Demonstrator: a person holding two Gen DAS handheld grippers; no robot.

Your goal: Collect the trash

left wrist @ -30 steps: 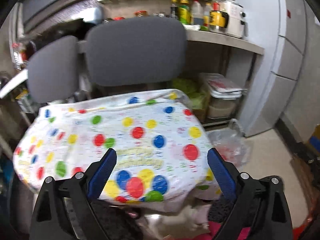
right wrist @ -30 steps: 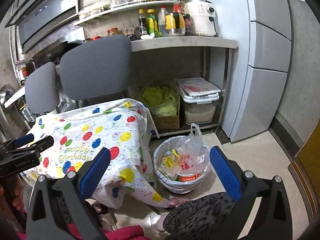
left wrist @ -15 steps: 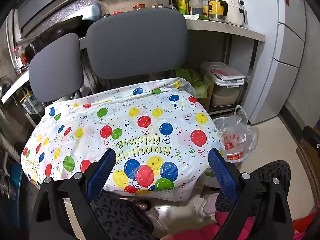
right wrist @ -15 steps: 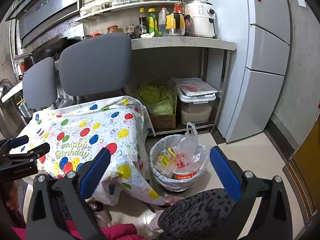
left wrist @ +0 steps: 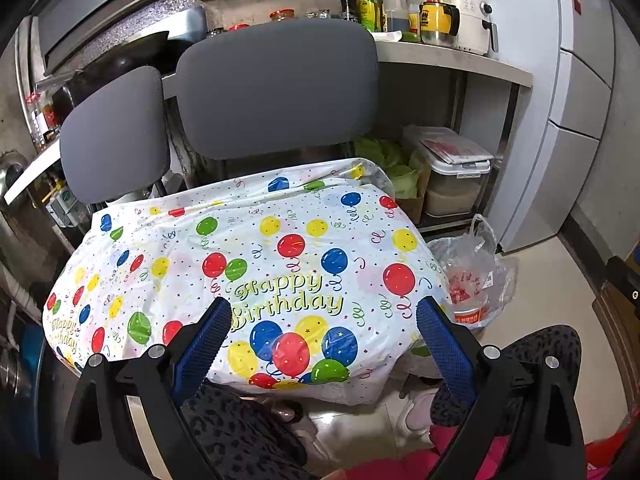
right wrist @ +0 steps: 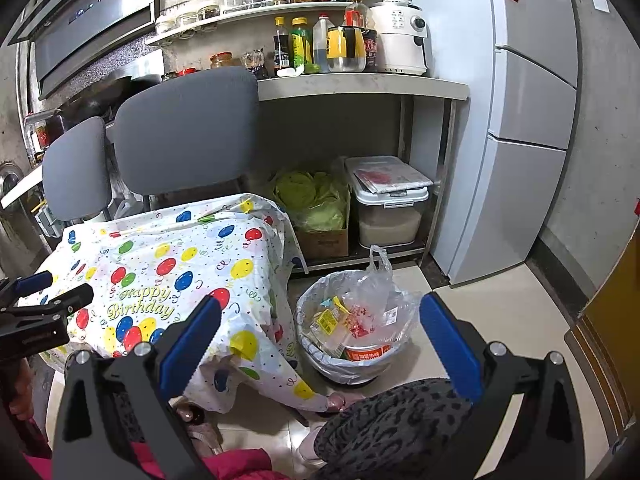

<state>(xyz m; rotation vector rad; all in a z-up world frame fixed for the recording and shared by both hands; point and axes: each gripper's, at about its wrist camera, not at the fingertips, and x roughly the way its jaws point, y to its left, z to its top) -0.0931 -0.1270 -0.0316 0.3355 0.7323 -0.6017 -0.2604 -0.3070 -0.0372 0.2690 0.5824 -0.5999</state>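
A small surface (left wrist: 132,240) is standing draped in a white party tablecloth (left wrist: 256,264) that is showing coloured balloons and the words "Happy Birthday"; nothing is lying on top of the cloth. The left claw (left wrist: 324,316) is hovering over the near edge of the tablecloth with its blue-padded fingers (left wrist: 204,344) spread wide and gripping nothing; it is also showing at the left edge of the right wrist view (right wrist: 48,292). The right claw (right wrist: 320,316) is hanging to the right of the tablecloth, equally spread and empty, with the trash bin (right wrist: 352,364) sitting between its fingers in its own view. The trash bin is standing on the tiled floor (right wrist: 500,320) just beside the right-hand drape of the tablecloth; it is lined with a clear plastic bag (right wrist: 376,280) and is holding wrappers (right wrist: 328,320) and a red-banded paper cup (right wrist: 368,354). Two grey chairs (left wrist: 276,88) are standing directly behind the tablecloth, backrests facing the cameras. Behind the chairs, a shelf (right wrist: 360,84) is carrying bottles (right wrist: 300,44) and a white cooker (right wrist: 404,36). Below that shelf, to the right of the tablecloth, a cardboard box of green leaves (right wrist: 320,208) and a lidded plastic container (right wrist: 388,200) are sitting side by side. A pale fridge (right wrist: 516,120) is standing further right. The person's patterned trouser legs (right wrist: 400,420) are showing below the tablecloth.
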